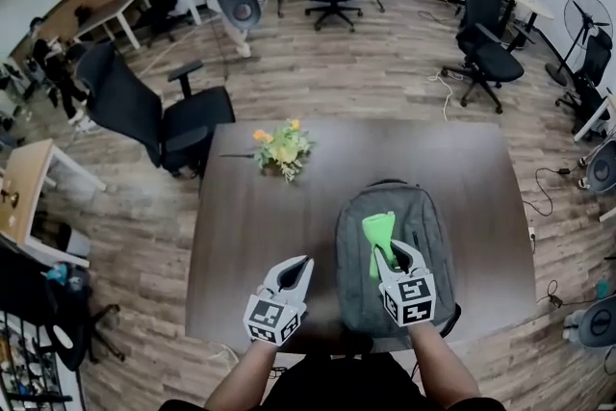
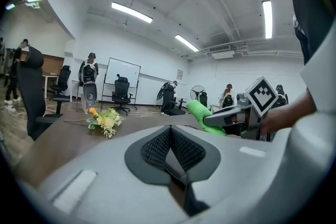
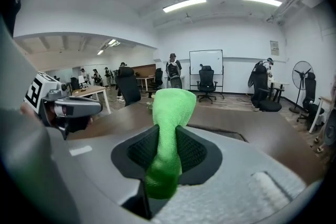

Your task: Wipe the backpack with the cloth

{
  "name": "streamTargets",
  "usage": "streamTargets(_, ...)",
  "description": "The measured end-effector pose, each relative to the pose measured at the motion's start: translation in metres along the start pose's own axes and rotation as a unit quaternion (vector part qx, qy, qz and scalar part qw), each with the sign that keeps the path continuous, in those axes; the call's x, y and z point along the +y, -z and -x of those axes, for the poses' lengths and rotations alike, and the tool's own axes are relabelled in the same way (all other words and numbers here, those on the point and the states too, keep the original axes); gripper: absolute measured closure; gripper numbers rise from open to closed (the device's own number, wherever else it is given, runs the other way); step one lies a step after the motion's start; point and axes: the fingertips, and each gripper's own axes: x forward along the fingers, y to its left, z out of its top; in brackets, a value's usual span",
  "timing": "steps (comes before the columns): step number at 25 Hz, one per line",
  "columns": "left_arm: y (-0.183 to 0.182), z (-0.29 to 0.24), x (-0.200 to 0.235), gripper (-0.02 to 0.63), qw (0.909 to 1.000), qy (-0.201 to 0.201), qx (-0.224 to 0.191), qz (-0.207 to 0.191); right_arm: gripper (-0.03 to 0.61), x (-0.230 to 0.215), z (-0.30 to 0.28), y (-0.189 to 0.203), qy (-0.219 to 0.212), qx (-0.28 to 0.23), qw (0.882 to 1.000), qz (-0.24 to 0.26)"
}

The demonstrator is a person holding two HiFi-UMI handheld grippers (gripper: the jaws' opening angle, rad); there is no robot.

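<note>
Our right gripper (image 3: 167, 150) is clamped tight on the green cloth (image 3: 170, 107), whose free end sticks out ahead of the jaws, over the grey backpack (image 1: 423, 231) lying flat below. Our left gripper (image 2: 170, 147), just beside it over the table (image 1: 241, 236), is closed on nothing. We should lay the cloth flat on the fabric, press lightly, and steady the pack with the left.

Head view looks steeply down; gripper views skim the table (image 1: 250, 236)
</note>
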Motion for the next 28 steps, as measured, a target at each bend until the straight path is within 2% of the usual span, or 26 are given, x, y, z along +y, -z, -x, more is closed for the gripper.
streamTargets(6,-0.003,-0.016,0.007,0.594,0.9997,-0.024,0.006,-0.008,0.482,-0.018,-0.046,0.014,-0.013,0.023,0.999,-0.024)
streamTargets(14,0.001,-0.031,0.031,0.594,0.9984,-0.056,0.010,-0.004,0.482,-0.026,-0.105,0.033,-0.022,0.064,0.997,-0.021)
streamTargets(19,0.010,-0.032,0.046,0.594,0.9967,-0.078,0.012,0.020,0.482,-0.025,-0.134,0.043,-0.024,0.087,0.996,-0.013)
streamTargets(28,0.016,-0.022,0.061,0.594,0.9937,-0.105,0.025,0.030,0.482,-0.024,-0.166,0.058,-0.027,0.122,0.992,0.017)
